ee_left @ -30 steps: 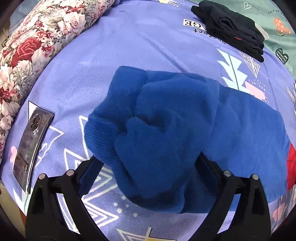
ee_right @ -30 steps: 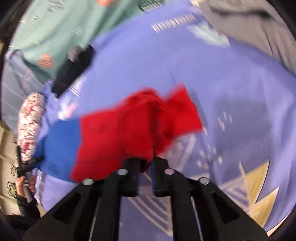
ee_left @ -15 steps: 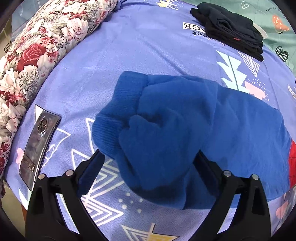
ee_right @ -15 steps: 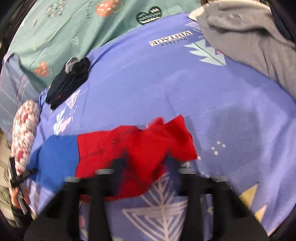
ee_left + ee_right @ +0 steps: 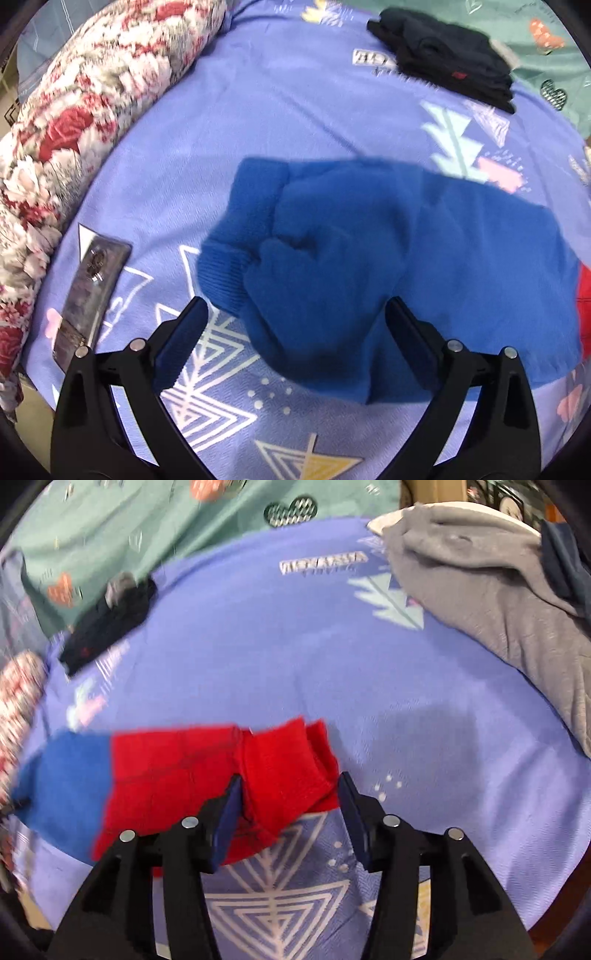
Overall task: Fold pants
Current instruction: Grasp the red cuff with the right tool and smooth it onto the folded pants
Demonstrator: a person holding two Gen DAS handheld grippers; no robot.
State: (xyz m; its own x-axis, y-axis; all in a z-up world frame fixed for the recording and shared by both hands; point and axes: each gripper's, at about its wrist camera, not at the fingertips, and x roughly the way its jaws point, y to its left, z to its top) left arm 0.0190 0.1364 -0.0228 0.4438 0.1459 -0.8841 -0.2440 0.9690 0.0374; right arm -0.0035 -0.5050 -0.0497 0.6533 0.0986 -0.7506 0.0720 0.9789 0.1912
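A pair of fleecy pants (image 5: pixel 424 258), royal blue at one end and bright red (image 5: pixel 207 775) at the other, lies in a long band across a lavender bedsheet (image 5: pixel 288 110). The blue end is bunched in soft rounded folds with a ribbed cuff showing.

The left gripper (image 5: pixel 295 325) tilts steeply down over the blue end, its black fingers spread wide with a fold of blue cloth lying loose between them and neither pad pressing it. The right gripper (image 5: pixel 290 805) angles down over the red end; its jaws are opening, and the red corner sits in the gap, released.

The sheet is printed with white nested triangles, pale fir-tree shapes, and a boxed word in white capitals, too blurred to read with certainty.

On the sheet's far side lies a folded black garment (image 5: pixel 450 70), with teal patterned fabric (image 5: pixel 147 528) beyond it. A rose-printed floral bolster (image 5: pixel 74 129) runs along one edge, and a glossy dark phone-like slab (image 5: pixel 92 288) lies beside it. A rumpled grey garment (image 5: pixel 491 605) lies at the other side.
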